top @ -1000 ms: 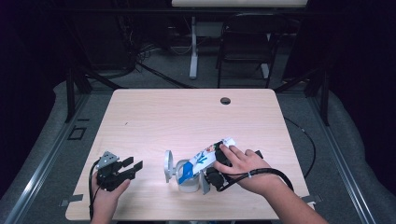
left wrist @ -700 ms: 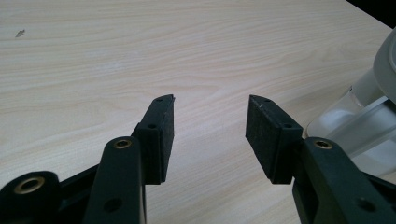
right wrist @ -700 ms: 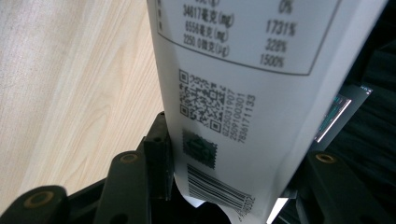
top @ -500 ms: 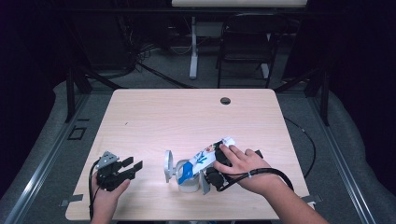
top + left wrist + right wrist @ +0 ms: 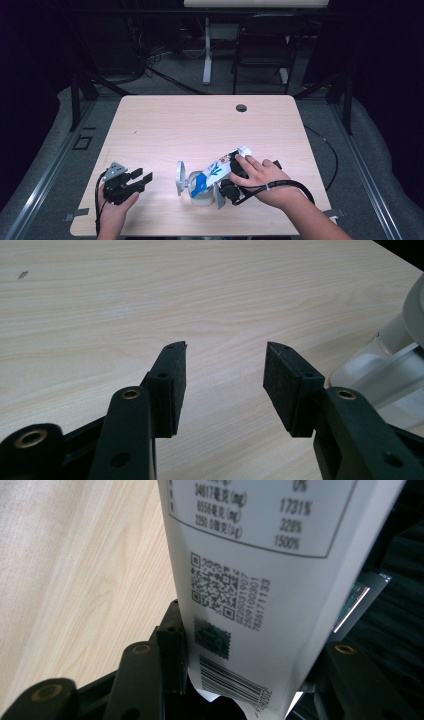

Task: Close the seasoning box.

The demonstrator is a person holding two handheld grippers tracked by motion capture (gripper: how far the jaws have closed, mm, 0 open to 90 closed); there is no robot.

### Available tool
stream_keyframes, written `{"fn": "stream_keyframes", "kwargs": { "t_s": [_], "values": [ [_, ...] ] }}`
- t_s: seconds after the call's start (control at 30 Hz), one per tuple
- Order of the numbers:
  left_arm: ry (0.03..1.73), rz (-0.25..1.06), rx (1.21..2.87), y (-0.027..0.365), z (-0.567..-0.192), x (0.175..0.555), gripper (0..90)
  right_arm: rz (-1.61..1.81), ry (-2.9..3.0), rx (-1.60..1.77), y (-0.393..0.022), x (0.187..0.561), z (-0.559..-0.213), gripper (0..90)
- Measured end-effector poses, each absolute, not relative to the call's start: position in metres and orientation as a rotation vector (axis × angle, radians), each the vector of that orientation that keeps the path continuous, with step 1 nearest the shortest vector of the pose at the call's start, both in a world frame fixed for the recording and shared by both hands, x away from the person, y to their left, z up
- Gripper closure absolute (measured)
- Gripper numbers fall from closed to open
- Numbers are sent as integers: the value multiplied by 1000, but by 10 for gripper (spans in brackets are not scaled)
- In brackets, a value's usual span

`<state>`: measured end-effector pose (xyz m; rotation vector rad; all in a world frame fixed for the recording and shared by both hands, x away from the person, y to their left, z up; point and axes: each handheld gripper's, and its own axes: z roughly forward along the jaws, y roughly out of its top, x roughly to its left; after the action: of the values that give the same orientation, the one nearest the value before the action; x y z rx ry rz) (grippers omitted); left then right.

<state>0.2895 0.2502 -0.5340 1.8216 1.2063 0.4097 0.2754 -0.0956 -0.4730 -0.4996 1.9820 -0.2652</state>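
The table [image 5: 210,130] is made of light wood with rounded corners. It has a small dark round hole [image 5: 241,107] near its far edge. A clear cup [image 5: 200,192] stands on the table near the front edge, toward the middle. A tiny dark speck [image 5: 134,132] sits on the wood toward the left side.

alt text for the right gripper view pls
A white packet printed with a nutrition table, QR code and barcode stands between the right tongs, whose black jaws press on it from both sides. Pale wood table lies to the left, dark surroundings to the right.
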Motion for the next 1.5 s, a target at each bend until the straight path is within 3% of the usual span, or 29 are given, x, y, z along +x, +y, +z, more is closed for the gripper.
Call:
{"fn": "stream_keyframes", "kwargs": {
  "t_s": [1.5],
  "values": [
    [1211,415,1813,250,-535,290,519,-245,1990,-495,-94,274,-472,593]
  ]
}}
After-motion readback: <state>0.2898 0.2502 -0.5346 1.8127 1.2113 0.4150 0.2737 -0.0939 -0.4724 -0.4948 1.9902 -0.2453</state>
